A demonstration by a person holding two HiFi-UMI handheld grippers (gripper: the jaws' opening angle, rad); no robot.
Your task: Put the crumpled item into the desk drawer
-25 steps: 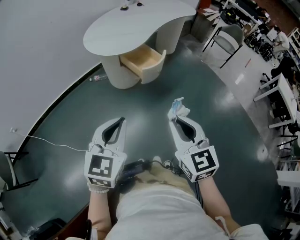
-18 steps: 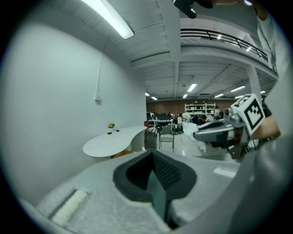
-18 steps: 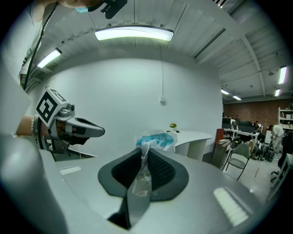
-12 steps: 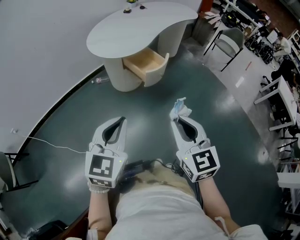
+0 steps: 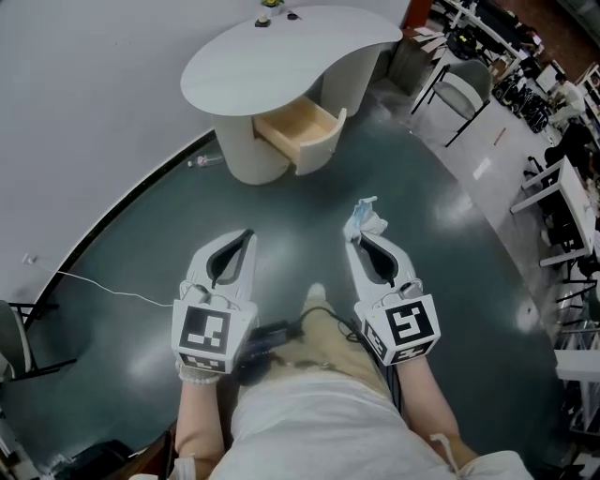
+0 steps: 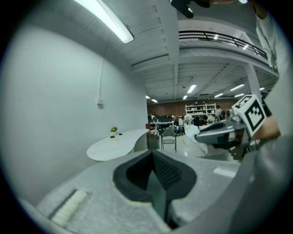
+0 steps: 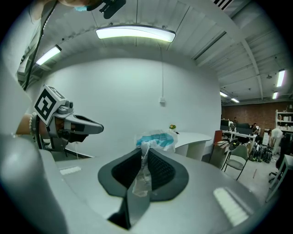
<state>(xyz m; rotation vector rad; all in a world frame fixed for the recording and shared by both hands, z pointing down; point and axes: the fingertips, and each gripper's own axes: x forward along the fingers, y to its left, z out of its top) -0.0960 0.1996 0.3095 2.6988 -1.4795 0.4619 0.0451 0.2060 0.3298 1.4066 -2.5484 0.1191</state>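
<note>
My right gripper (image 5: pixel 357 236) is shut on a crumpled white and blue wrapper (image 5: pixel 365 217), which sticks out past the tips; in the right gripper view the crumpled item (image 7: pixel 154 139) is pinched between the pads. My left gripper (image 5: pixel 249 234) is held level beside it, shut with nothing in it; its jaws meet in the left gripper view (image 6: pixel 153 157). Ahead stands a white curved desk (image 5: pixel 281 56) with its wooden drawer (image 5: pixel 302 127) pulled open and bare inside. Both grippers are well short of the drawer, over the dark floor.
A chair (image 5: pixel 453 89) stands right of the desk, with more desks (image 5: pixel 553 183) and chairs along the right. A white cable (image 5: pixel 103 286) runs over the floor at the left. A small bottle (image 5: pixel 203 160) lies by the desk base. Small objects (image 5: pixel 266 18) sit on the desktop.
The desk and drawer have drifted right and slightly closer in the head view as the person walks forward. Both grippers keep their pose, the wrapper still pinched.
</note>
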